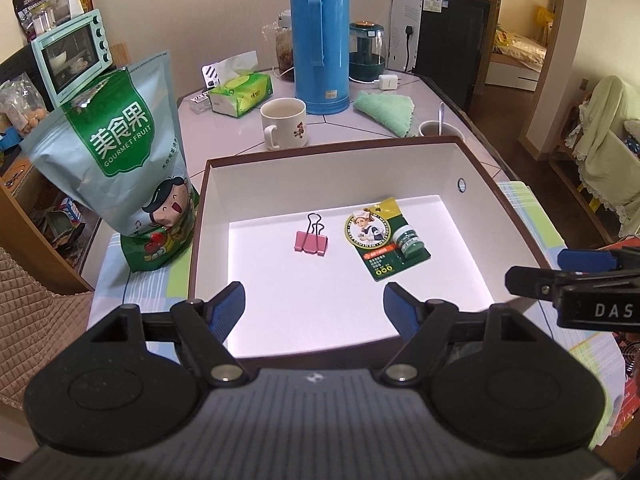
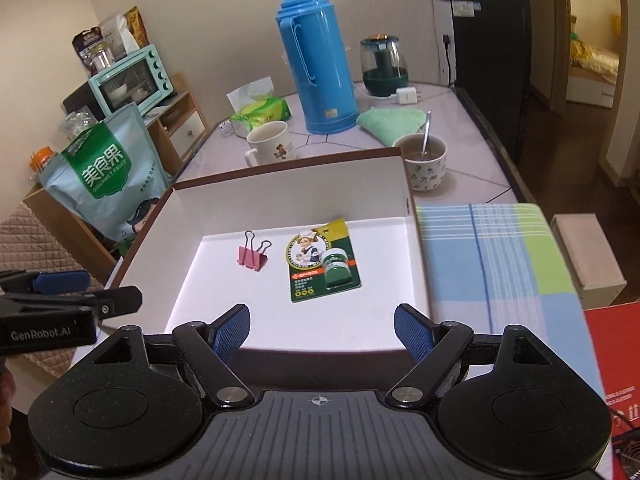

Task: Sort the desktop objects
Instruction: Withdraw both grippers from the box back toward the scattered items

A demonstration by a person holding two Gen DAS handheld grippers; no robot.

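A brown-rimmed box [image 1: 508, 208] [image 2: 280, 160] with a white inside stands on the table. On its floor lie a pink binder clip [image 1: 312, 242] [image 2: 253, 258] and, to its right, a green carded balm jar [image 1: 386, 240] [image 2: 323, 266]. My left gripper [image 1: 314, 312] hovers over the box's near edge, open, with nothing between its blue pads. My right gripper [image 2: 322, 330] hangs over the same near edge, open and empty. Each gripper shows at the side of the other's view: right gripper [image 1: 568, 276], left gripper [image 2: 80, 292].
A tall snack bag [image 1: 120, 160] [image 2: 104, 184] stands left of the box. Behind it are a white mug [image 1: 284, 122] [image 2: 272, 142], blue thermos [image 1: 320, 40] [image 2: 316, 64], tissue pack [image 1: 240, 94], green cloth [image 1: 386, 108] and a cup with a spoon [image 2: 426, 164]. A checked cloth [image 2: 492, 256] lies right.
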